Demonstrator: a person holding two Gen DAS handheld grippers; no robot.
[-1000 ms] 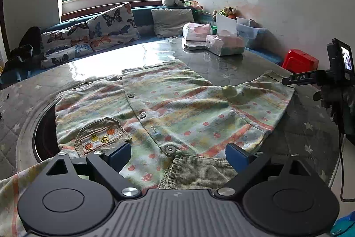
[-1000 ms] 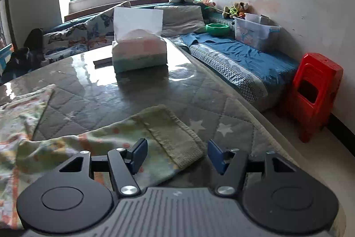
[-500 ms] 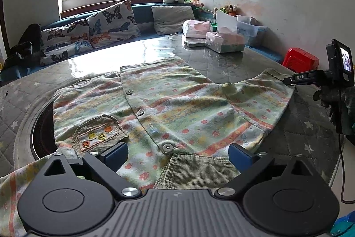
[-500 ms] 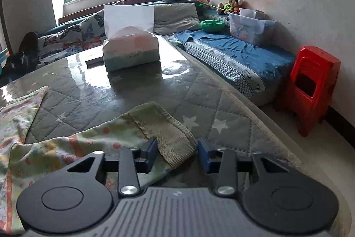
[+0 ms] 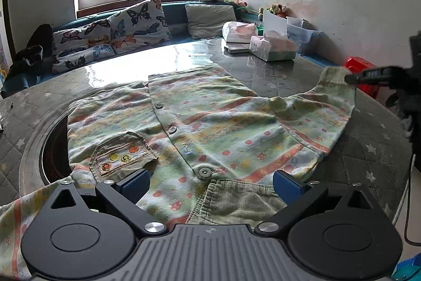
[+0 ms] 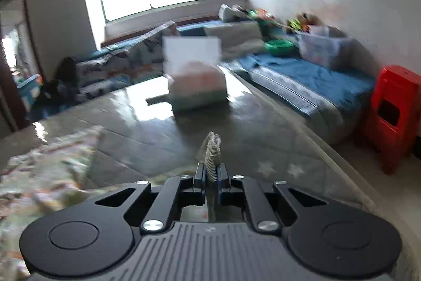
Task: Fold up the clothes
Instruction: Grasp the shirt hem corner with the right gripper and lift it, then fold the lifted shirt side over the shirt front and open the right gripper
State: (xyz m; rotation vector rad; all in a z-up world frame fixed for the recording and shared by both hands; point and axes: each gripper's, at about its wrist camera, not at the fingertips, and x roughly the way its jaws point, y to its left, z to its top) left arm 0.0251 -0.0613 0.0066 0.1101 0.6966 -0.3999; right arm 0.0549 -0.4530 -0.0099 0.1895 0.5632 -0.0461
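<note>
**A:** Two views, left wrist first. Pale green patterned child's button-up shirt (image 5: 210, 128) lies spread flat on the round grey quilted table (image 5: 284, 75), collar end at the near edge. The left gripper (image 5: 210, 182) hangs just over the collar, fingers spread wide, gripping nothing.

**B:** And right wrist?

**A:** Blurry, but the right gripper (image 6: 211, 175) is pressed together on the ribbed olive sleeve cuff (image 6: 211, 152), raised off the table's right side. I'd say it's the sleeve-fold step; next comes carrying that cuff inward across the shirt front, then letting go.
</note>
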